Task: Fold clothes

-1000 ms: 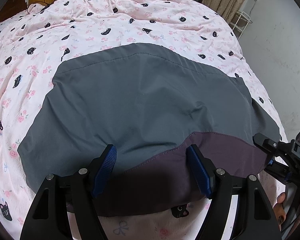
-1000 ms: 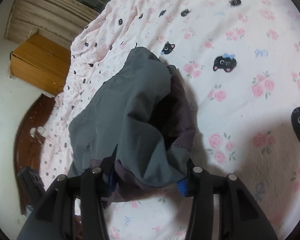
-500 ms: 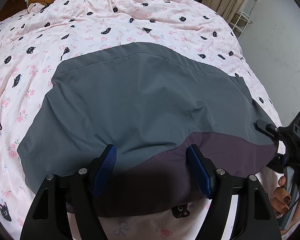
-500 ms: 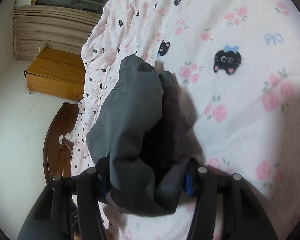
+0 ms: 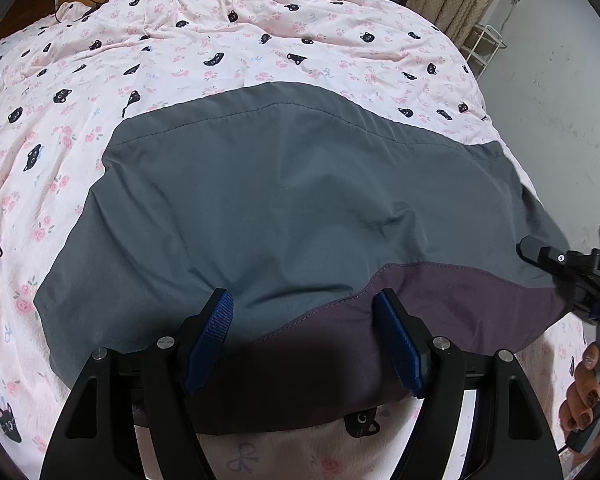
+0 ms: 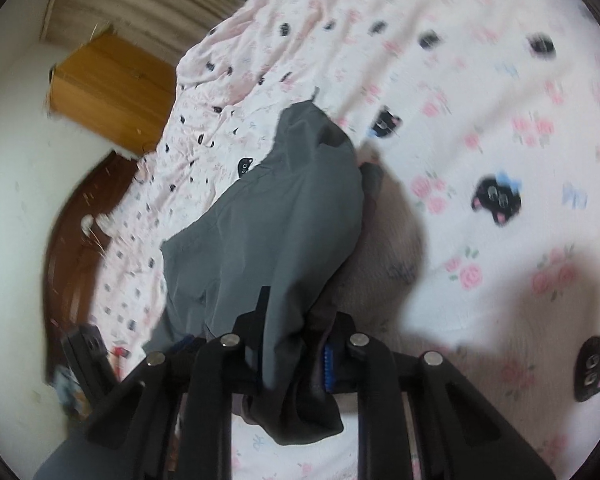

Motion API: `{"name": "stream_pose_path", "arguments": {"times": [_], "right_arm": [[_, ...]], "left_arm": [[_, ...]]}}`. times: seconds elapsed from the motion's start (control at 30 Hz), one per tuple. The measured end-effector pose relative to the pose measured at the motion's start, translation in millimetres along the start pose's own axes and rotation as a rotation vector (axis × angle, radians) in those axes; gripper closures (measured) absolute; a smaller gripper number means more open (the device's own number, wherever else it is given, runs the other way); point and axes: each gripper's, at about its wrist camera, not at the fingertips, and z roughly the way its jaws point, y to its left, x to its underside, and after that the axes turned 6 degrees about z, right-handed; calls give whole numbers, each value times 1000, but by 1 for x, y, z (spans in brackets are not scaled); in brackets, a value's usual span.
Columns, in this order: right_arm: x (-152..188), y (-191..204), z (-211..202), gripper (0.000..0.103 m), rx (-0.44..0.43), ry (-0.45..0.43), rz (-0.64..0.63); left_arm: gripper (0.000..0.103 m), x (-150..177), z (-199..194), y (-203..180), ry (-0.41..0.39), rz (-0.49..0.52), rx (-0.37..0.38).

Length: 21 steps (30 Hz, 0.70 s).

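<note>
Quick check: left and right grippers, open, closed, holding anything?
Left gripper: open above the grey and purple garment, gripping nothing.
Right gripper: jaws closing on that garment's bunched edge.

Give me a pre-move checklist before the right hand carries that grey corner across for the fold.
1. Right gripper has the grey garment between its jaws as they close: ok.
2. Grip firm enough to carry: cannot tell.
3. Left gripper pinning the purple edge: not ok, jaws open, not pressing.
4. Garment body flat on the bedspread: ok.
5. Landing area free of other things: ok.
</note>
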Motion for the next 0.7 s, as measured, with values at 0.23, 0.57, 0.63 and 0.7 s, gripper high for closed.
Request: {"name": "stream_pose_path", "arguments": {"times": [0.23,0.57,0.63,0.7], "right_arm": [[3,42,-9,84,83,-10,-136],[13,95,-8,84,201,-10,-285],[14,104,-5,84,219,-8,-300],[16,112,-4,84,234,-6,-315]], "left_arm": [[34,-1,1,0,7,-1,-7],[34,-1,2,0,9,-5,-20],[34,-1,3,0,11,-6,-21],[34,-1,3,0,12,-9,-20]]}}
